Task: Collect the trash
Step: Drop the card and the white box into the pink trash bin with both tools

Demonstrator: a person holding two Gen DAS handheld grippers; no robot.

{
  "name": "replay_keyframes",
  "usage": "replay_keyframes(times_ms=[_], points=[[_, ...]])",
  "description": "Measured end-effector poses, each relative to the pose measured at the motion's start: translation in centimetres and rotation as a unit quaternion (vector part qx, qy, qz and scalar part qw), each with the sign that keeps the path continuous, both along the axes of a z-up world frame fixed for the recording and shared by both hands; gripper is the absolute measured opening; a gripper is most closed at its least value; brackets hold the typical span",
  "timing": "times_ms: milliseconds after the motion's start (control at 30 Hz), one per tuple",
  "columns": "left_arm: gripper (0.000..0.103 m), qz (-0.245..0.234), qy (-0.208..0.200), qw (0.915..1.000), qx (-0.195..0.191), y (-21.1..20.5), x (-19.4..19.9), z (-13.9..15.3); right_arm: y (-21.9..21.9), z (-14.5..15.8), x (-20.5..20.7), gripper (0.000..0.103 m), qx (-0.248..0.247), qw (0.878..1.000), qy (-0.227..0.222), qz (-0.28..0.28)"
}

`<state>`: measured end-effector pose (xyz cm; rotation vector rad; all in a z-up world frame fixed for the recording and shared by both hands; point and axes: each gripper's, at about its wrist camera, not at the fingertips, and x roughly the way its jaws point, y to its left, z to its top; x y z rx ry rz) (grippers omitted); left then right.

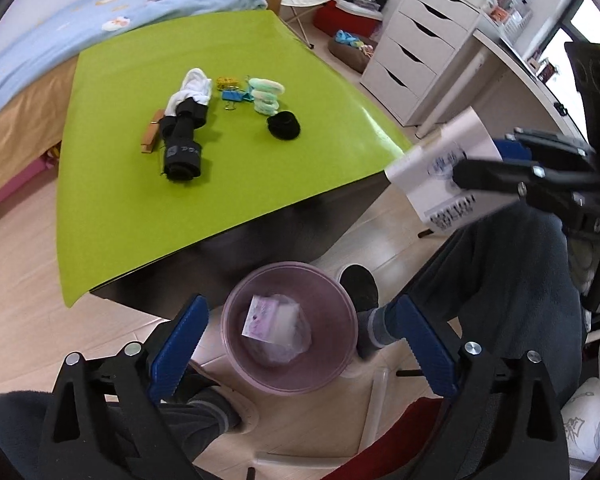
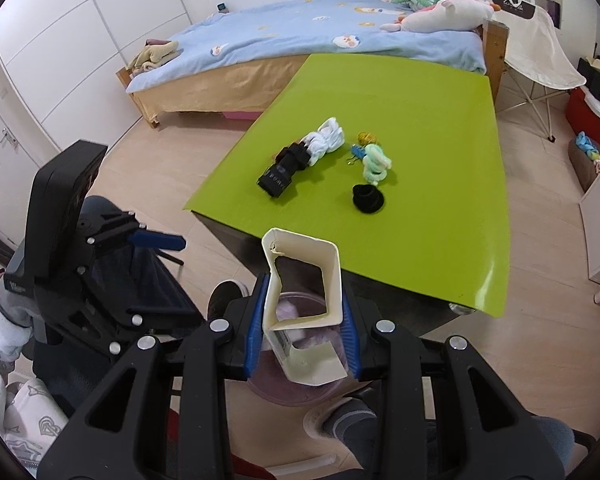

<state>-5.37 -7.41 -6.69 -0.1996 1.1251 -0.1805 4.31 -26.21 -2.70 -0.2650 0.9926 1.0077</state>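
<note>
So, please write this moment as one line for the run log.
left gripper: open, empty, over bin | right gripper: shut on flattened carton, above bin | bin: wrapper inside

glossy green tabletop [image 1: 140,200], translucent plastic bin [image 1: 340,360] (pink)

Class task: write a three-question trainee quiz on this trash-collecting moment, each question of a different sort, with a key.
1. True or false: the right tool is shut on an empty carton.
2. Multiple choice: the pink bin stands A) on the green table B) on the floor C) on the bed.
3. Fill in: the left tool, above the bin, is ____.

Key: 1 true; 2 B; 3 open.
</note>
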Motion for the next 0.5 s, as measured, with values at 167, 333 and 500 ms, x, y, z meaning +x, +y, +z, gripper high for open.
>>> replay_keyframes(times_ms=[167,333,500], points=[[0.095,0.026,-0.012,0.9996,0.003,1.5,-0.7,0.8,0.6,-0.5,-0.6,0.033,-0.002,1.0,0.007,0.014],[0.096,0.048,-0.025,0.9985,0.007,3.2,-1.1,1.9,1.8,-0.9,-1.5,0.033,-0.003,0.999,0.016,0.037],[0.096,0.069,-0.036,0.9969,0.013,4.8,-1.6,2.9,3.0,-1.3,-2.0,0.069,0.001,0.998,0.027,0.057]])
